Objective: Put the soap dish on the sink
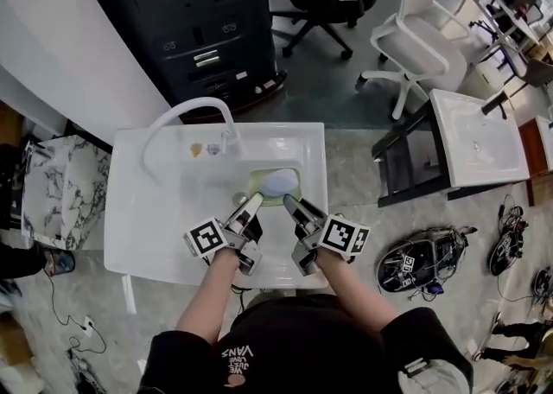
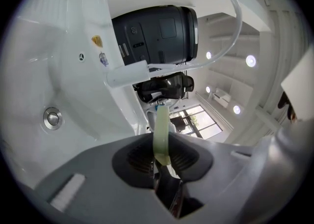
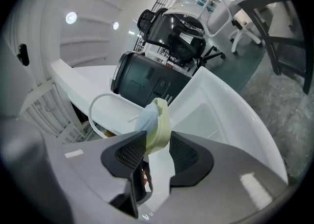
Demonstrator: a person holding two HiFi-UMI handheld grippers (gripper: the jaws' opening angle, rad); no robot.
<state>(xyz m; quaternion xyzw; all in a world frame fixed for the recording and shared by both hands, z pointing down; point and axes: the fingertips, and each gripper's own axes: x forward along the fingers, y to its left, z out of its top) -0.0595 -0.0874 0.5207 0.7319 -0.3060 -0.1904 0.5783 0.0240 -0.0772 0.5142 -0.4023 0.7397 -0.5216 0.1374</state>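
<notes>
Soap dish [image 1: 275, 183] clamped at either end by left gripper [image 1: 252, 204] and right gripper [image 1: 292, 204], over sink [image 1: 138, 211] basin, seemingly not yet set down.

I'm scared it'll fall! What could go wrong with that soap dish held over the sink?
1. The left gripper and right gripper each pinch only a thin edge of the soap dish; if they drift apart, it could drop into the sink.
2. The soap seems only to rest on the dish, so a tilt might slide it off.
</notes>
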